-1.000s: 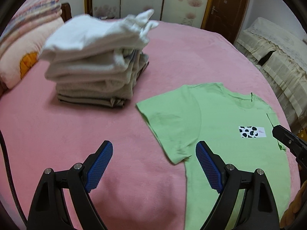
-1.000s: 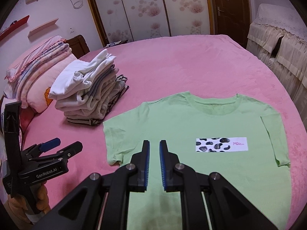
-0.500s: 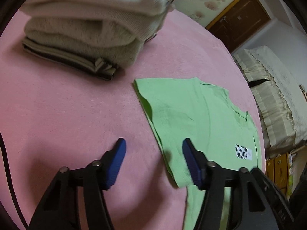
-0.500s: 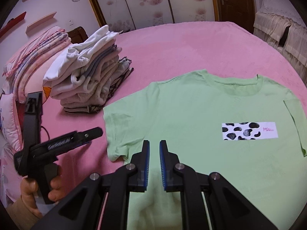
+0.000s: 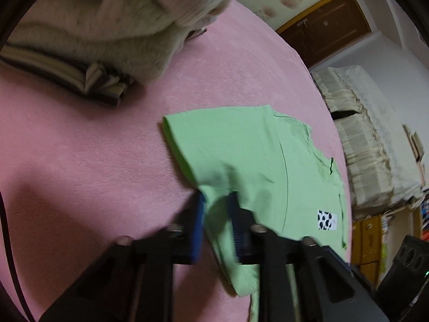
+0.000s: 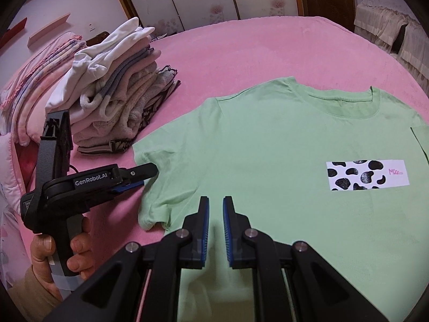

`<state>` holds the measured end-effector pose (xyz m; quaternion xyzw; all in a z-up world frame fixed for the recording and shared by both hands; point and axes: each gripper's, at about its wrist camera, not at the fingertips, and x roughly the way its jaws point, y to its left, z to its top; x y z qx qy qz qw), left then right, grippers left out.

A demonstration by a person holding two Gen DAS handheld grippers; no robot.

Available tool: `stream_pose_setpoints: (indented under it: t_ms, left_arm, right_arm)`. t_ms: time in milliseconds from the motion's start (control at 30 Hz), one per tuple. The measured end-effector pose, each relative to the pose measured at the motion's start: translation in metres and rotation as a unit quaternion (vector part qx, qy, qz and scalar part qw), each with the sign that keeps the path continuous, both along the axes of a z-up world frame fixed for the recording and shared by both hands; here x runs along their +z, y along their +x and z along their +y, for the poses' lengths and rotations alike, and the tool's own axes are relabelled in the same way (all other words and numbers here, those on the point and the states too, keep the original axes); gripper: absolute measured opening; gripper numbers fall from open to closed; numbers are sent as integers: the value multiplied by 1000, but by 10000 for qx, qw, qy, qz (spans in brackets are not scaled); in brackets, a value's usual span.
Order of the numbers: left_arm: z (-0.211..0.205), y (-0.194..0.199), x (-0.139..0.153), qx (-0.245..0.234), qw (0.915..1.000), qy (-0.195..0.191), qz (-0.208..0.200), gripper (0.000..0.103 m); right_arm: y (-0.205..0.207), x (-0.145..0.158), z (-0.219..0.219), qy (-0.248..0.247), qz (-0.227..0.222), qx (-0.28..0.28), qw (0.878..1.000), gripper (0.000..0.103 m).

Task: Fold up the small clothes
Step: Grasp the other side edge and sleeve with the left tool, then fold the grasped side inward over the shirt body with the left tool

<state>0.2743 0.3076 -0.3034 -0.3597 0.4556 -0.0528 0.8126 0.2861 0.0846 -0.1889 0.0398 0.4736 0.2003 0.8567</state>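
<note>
A light green T-shirt (image 6: 281,145) with a cow-spot label (image 6: 367,174) lies flat, front up, on the pink bed. In the left wrist view my left gripper (image 5: 215,201) is shut on the edge of the shirt's left sleeve (image 5: 214,161); a fold of green cloth sits between the blue pads. The right wrist view shows the left gripper (image 6: 146,175) at that sleeve's edge. My right gripper (image 6: 215,204) hovers over the shirt's lower left body, jaws nearly closed with a narrow gap, holding nothing.
A stack of folded clothes (image 6: 118,91) stands on the bed left of the shirt, close behind the left gripper (image 5: 93,35). Pink pillows (image 6: 32,86) lie at the far left. A covered sofa (image 5: 375,139) and a brown door (image 5: 327,26) lie beyond the bed.
My left gripper moved forward to the sleeve edge and closed from wide open onto the cloth. My right gripper drifted slightly left over the shirt and stayed nearly closed.
</note>
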Motion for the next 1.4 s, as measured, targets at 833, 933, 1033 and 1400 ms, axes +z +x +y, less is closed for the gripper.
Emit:
stream_pose_setpoints:
  t_ms: [833, 933, 1033, 1400]
  left_arm:
    - [-139, 32, 77, -637, 9876, 1368, -428, 2]
    - [-148, 30, 65, -755, 9889, 1247, -272, 2]
    - [-152, 21, 64, -799, 9901, 1105, -319, 2]
    - [-93, -44, 70, 145, 9915, 1233, -375, 4]
  right_arm:
    - [-7, 4, -71, 502, 83, -471, 9976, 10]
    - [-5, 2, -80, 519, 119, -550, 9971, 10]
    - [-4, 0, -88, 523, 136, -588, 9968, 10]
    - [7, 4, -88, 585, 207, -417, 9972, 10]
